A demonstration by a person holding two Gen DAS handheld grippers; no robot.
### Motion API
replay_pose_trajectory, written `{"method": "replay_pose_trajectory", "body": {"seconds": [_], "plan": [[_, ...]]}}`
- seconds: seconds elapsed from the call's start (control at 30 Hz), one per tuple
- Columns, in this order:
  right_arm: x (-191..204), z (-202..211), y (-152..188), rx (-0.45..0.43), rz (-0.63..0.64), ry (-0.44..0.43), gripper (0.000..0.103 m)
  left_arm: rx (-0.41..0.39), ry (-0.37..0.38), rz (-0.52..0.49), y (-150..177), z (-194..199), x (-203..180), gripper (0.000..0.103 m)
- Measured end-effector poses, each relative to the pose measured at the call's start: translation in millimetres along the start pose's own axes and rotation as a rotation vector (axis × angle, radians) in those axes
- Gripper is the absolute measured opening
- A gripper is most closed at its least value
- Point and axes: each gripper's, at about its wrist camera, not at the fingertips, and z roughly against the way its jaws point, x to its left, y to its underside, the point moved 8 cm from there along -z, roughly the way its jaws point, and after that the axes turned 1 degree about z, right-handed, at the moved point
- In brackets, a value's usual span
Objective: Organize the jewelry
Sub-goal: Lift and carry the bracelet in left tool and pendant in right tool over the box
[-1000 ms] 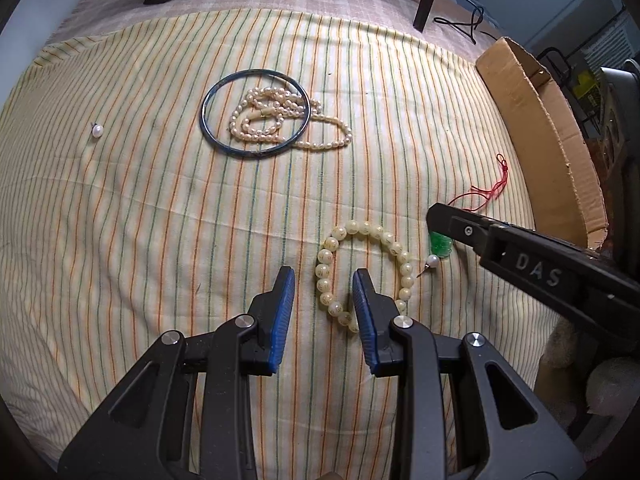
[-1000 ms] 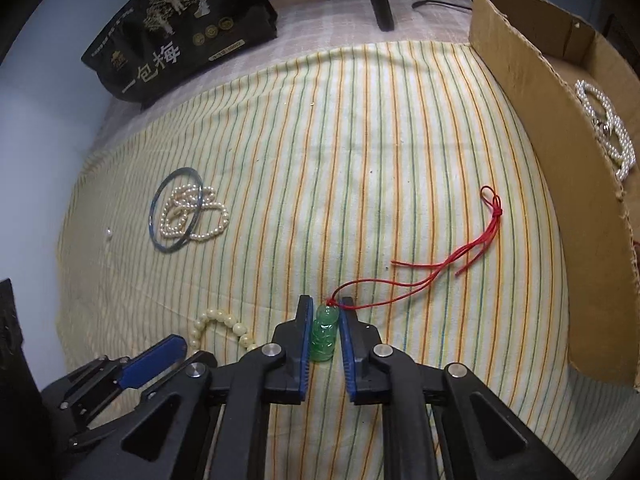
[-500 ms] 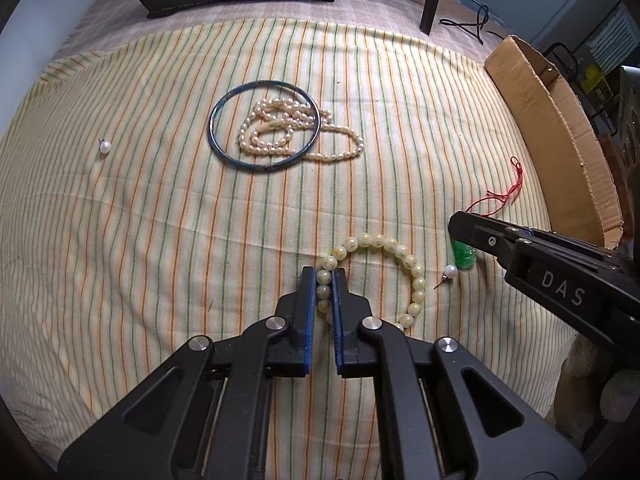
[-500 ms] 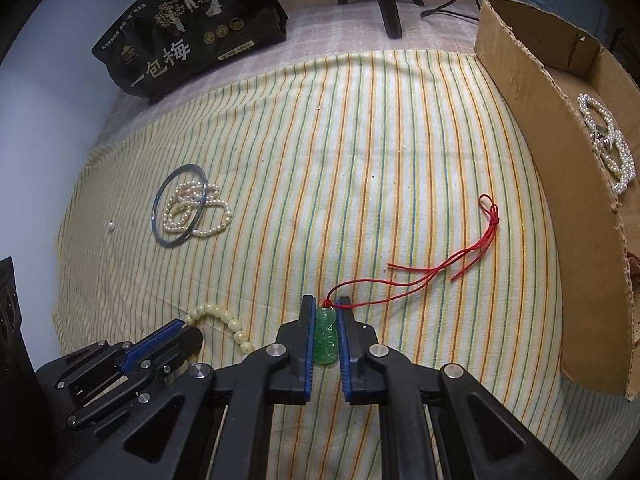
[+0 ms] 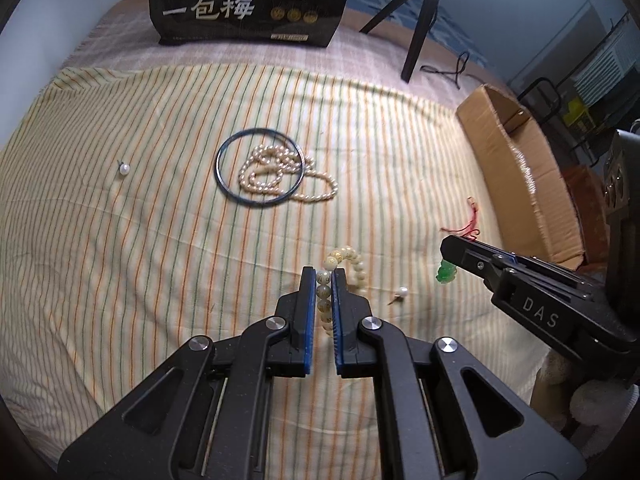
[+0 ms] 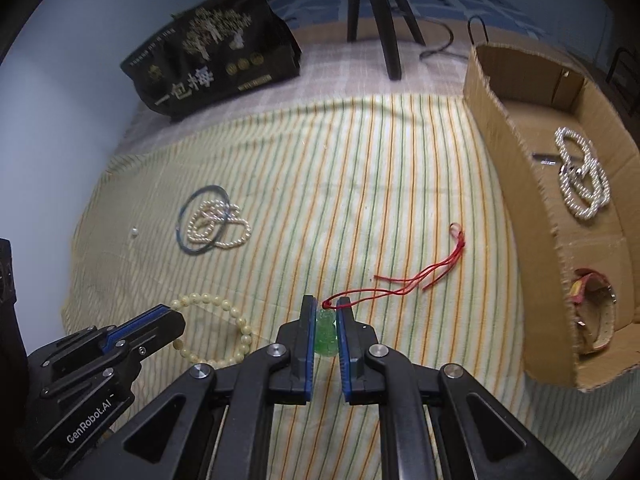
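- Two pieces of jewelry are now gripped at once, where a second ago the left tongs stood wide over the beads; both pieces look ready to go to the cardboard box [image 6: 516, 184].
- That box, on the right of the striped cloth [image 5: 160, 240], already holds a rhinestone chain [image 6: 580, 176] and a watch [image 6: 596, 320].
- Well left of the box lie a blue bangle [image 5: 260, 171] with a pearl necklace [image 5: 280, 176] draped through it, and further left a loose pearl stud [image 5: 125, 168].
- Left gripper [image 5: 324, 280], low and level over the cloth, has narrowed onto the cream bead bracelet [image 5: 348, 260], now lifted on edge.
- Right gripper [image 6: 326, 312], nearer the box, stays clamped on the green jade pendant [image 6: 326, 332], raised since a second ago; its red cord [image 6: 420, 276] trails toward the box.
- Between the two grippers a second pearl stud [image 5: 401, 292] rests on the cloth.
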Motion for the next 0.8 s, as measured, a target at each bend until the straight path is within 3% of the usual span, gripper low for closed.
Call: {"method": "replay_pose_trajectory", "body": {"seconds": [0.33,0.8], "plan": [[4,44,-17,-0.101,0.044,-0.004,0.007,-0.078,0.052,0.012,-7,36,-15,0.005],[-30,115,-45,-0.258,0.035,0.034,0.007,-0.172,0.125,-0.033,-23,68,-64,0.005]]}}
